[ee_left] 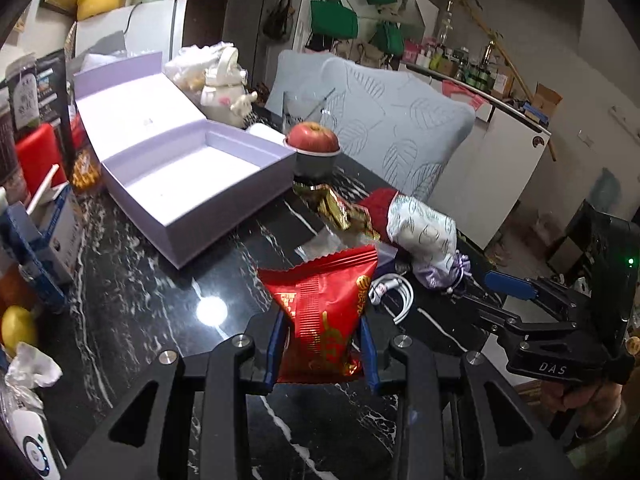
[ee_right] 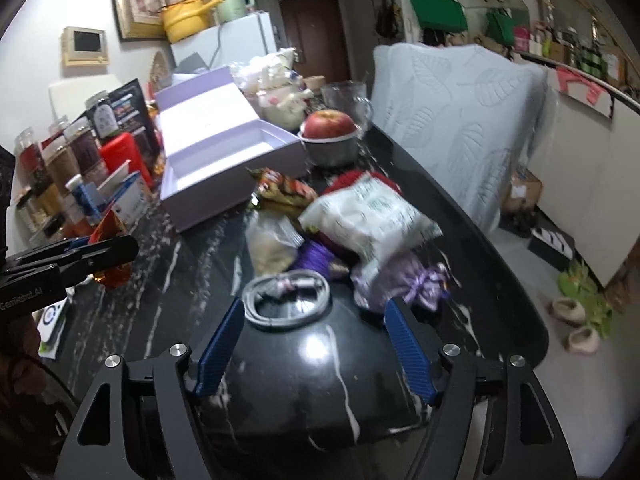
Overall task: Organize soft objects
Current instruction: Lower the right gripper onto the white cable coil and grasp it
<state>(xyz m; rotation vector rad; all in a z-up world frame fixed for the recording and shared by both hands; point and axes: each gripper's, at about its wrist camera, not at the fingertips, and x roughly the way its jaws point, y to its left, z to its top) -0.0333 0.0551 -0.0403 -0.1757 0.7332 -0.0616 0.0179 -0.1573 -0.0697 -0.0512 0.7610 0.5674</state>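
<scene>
My left gripper [ee_left: 324,324] is shut on a red snack packet [ee_left: 324,300], held above the black marble table [ee_left: 140,288]. An open lilac box [ee_left: 192,176] sits empty beyond it to the left. A pile of soft packets lies at the table's right: a white patterned pouch [ee_right: 368,212], a lilac drawstring bag [ee_right: 404,280], a gold-red wrapper [ee_right: 280,190] and a pale packet [ee_right: 268,244]. My right gripper [ee_right: 314,308] stands open just in front of a coiled white cable [ee_right: 286,300], with nothing between its fingers. It also shows at the right of the left wrist view as the right gripper [ee_left: 480,288].
An apple in a grey bowl [ee_right: 332,136] stands behind the pile, beside a glass mug [ee_right: 348,96]. Jars, cartons and a red box [ee_right: 120,152] crowd the table's left side. A pale blue covered chair [ee_right: 460,120] stands past the right edge.
</scene>
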